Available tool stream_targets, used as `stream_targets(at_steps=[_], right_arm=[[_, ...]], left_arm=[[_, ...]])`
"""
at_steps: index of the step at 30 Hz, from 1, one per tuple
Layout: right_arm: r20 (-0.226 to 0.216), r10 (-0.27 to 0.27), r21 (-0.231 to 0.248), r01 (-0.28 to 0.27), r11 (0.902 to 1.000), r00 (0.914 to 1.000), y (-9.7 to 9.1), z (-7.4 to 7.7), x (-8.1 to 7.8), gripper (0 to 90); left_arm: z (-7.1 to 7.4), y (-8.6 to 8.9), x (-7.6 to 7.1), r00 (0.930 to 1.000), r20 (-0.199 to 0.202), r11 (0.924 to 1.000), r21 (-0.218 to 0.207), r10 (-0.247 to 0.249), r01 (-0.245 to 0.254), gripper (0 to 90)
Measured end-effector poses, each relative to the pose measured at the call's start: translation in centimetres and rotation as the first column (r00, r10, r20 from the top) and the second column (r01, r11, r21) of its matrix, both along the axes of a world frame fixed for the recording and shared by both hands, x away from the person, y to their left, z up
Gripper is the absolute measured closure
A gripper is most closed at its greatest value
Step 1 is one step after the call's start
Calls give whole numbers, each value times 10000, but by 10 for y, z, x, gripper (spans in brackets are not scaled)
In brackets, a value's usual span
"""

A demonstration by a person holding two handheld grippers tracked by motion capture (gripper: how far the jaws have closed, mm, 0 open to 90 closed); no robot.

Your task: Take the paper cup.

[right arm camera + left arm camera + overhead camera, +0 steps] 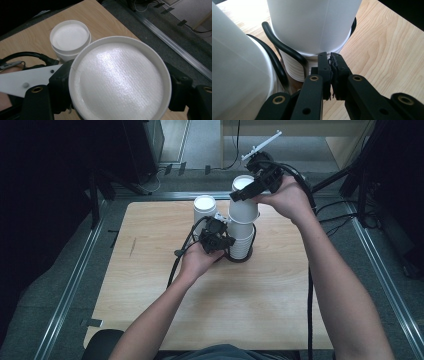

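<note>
A stack of upside-down white paper cups (241, 239) stands in a black wire holder (250, 256) at the middle back of the wooden table (150, 285). My right gripper (246, 195) is shut on the top cup (244, 209), which is raised partway off the stack. In the right gripper view that cup's round bottom (120, 75) sits between the two jaws. My left gripper (226, 244) is low at the stack's left side. Its jaws (330, 60) are shut, tips against the lowest cup rims (294, 70) beside the holder's wire (287, 50); whether they pinch anything is hidden.
A second upside-down white cup (205, 209) (70, 37) stands just left of the stack and close to the left hand (234, 70). Cables trail from both grippers across the table. Metal rails (75, 280) border the table on a grey floor.
</note>
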State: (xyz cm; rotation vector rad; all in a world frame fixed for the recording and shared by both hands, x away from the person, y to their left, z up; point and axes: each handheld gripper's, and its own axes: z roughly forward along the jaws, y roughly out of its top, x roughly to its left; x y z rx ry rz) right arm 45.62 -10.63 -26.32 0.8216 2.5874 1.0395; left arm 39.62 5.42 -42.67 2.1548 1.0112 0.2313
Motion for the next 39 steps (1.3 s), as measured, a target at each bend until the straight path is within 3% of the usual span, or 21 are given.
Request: stream_targets(at_steps=[9, 13, 16, 20, 24, 30, 36, 39], right_arm=[[257, 226, -54, -225, 9997, 9994, -11, 36, -16, 251], [137, 267, -1, -267, 9996, 9995, -17, 40, -23, 251], [144, 379, -215, -376, 9991, 9992, -23, 40, -30, 251], [106, 426, -372, -421, 9984, 9990, -37, 35, -42, 250], [-82, 422, -221, -424, 9989, 9991, -50, 28, -49, 250], [-259, 471, -190, -476, 9987, 9986, -63, 18, -58, 250], [-574, 906, 192, -896, 9958, 9942, -75, -7, -72, 249], [-614, 1062, 120, -1056, 9943, 9925, -77, -20, -78, 249]], left_arm=[[0, -1, -1, 10000, -20, 10000, -13, -60, 60, 841], [-1, 0, -1, 9999, -57, 9999, -93, -101, 100, 831], [-1, 0, -1, 9999, -124, 9998, -160, -117, 115, 804], [0, 0, -2, 9996, -209, 9997, -151, -211, 208, 765], [2, 1, -5, 9994, -5, 9994, -34, -354, 354, 720], [4, 8, -8, 9970, -98, 9966, -295, -772, 768, 651], [5, 16, -15, 9883, -290, 9883, -363, -1495, 1484, 558], [6, 19, -18, 9851, -248, 9847, -435, -1701, 1689, 520]])
